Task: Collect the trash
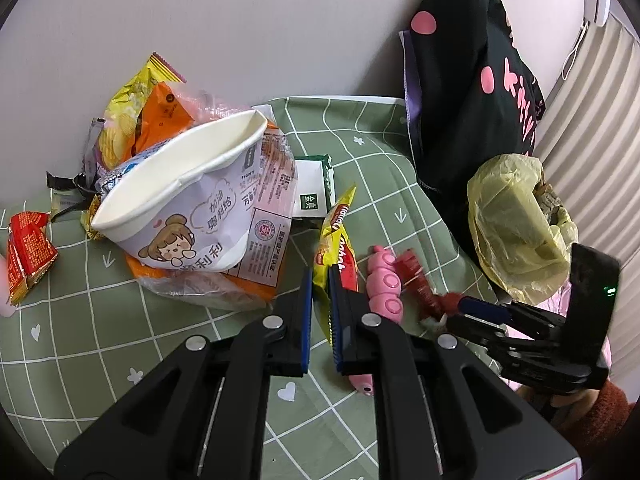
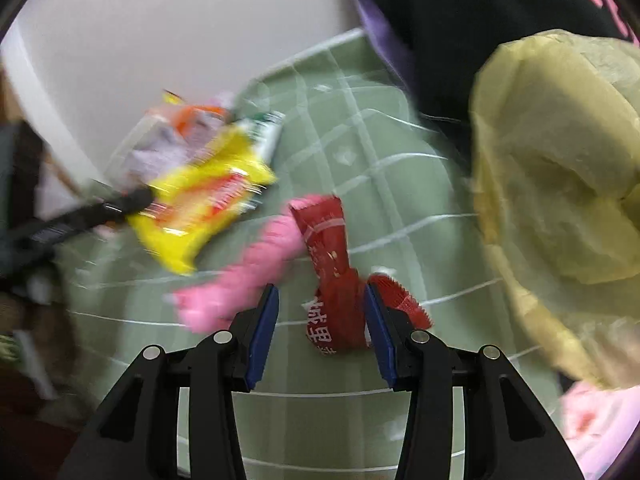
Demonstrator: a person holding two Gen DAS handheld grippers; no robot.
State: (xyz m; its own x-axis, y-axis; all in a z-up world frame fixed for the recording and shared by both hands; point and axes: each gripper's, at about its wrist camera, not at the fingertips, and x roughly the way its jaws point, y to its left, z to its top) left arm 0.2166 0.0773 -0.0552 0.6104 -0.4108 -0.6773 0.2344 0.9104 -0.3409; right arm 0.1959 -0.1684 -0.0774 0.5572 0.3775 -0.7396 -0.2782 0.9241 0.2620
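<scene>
Left gripper (image 1: 320, 276) clamped on yellow snack bag (image 1: 334, 240); right gripper (image 2: 322, 300) spread, straddling red wrapper (image 2: 332, 264) on the green checked cloth (image 1: 120, 320). Risks ahead: thin bag slipping free, or pink toy (image 2: 248, 276) snagged alongside.

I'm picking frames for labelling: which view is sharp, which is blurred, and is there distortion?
Left wrist view: sharp, print on the paper bowl and yellow snack bag readable; fisheye bends the green checked cloth lines. Right wrist view: motion-smeared, the yellow snack bag and pink toy streaked; only the right claw and red wrapper between its fingers fairly crisp.
</scene>
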